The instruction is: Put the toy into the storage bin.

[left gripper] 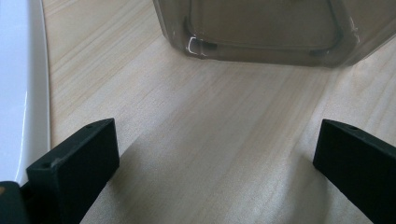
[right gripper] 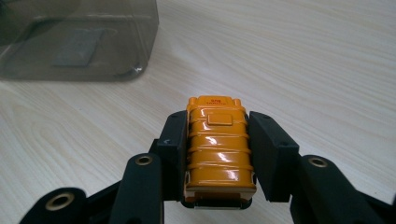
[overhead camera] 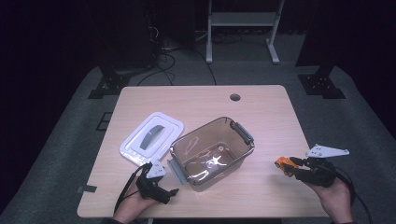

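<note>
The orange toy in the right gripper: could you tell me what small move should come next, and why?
Probably carry it left, over the clear container. The right gripper is shut on the orange toy, to the right of the container, which stands open with its white lid beside it. The left gripper is open near the container.

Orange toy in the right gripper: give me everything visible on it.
The orange toy is small, glossy, plastic-looking and blocky, with raised ridges across its top, a small rectangular tab and tiny red print near the far end. It sits lengthwise between the right gripper jaws, which press on both its long sides. In the high view it is near the table right edge, apart from the clear tub.
</note>
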